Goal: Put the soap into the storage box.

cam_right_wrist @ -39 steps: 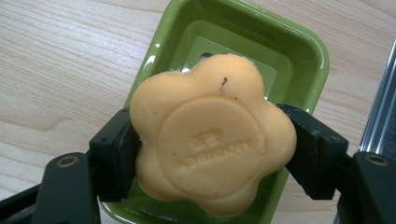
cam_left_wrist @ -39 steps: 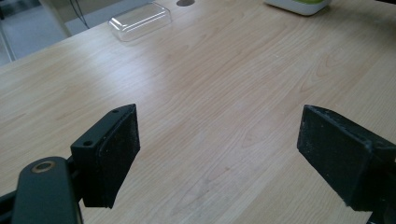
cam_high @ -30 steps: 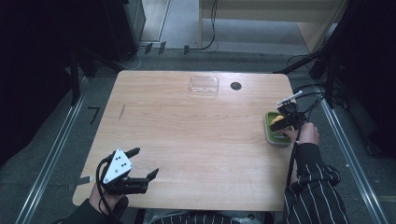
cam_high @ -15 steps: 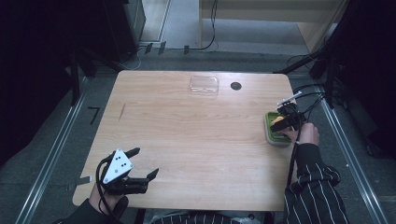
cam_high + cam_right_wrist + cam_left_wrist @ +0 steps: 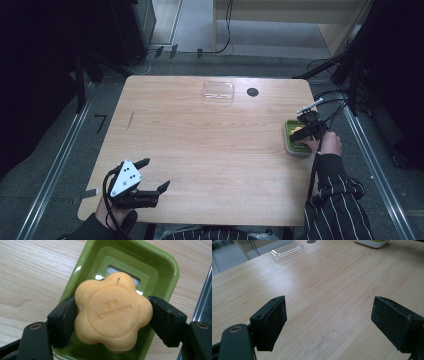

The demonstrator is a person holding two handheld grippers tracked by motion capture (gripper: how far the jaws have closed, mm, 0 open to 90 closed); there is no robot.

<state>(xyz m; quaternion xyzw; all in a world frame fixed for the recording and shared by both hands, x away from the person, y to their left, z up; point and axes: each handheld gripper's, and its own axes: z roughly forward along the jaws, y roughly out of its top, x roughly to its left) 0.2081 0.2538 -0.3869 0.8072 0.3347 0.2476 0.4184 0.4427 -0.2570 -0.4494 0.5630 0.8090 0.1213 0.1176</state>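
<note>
In the high view we see the wooden table (image 5: 210, 150) from above, and the right gripper (image 5: 306, 131) stands at about three o'clock, close to the right edge, over the green soap dish (image 5: 289, 141). The orange soap (image 5: 299, 133) shows there as a small bright spot between the black jaws, just above the dish. The left gripper (image 5: 152, 177) rests at about seven o'clock, near the front edge of the table, with its grey plate on top and its two jaws spread apart, holding nothing. A clear plastic lid (image 5: 218, 92) lies at about twelve o'clock near the far edge, and a small black hole (image 5: 252, 92) is just beside it on the right. In the left gripper view we look between the two black pads (image 5: 273, 322), which are wide apart with only bare wood between them; the clear lid (image 5: 287, 251) is at eleven o'clock and one corner of the dish (image 5: 372, 243) at one o'clock. In the right gripper view the flower-shaped soap (image 5: 112, 311) sits in the centre, and both pads press on its two sides, so the jaws are clamped on it. The soap is over the hollow of the green dish (image 5: 160, 262); we cannot tell if it touches the bottom.
</note>
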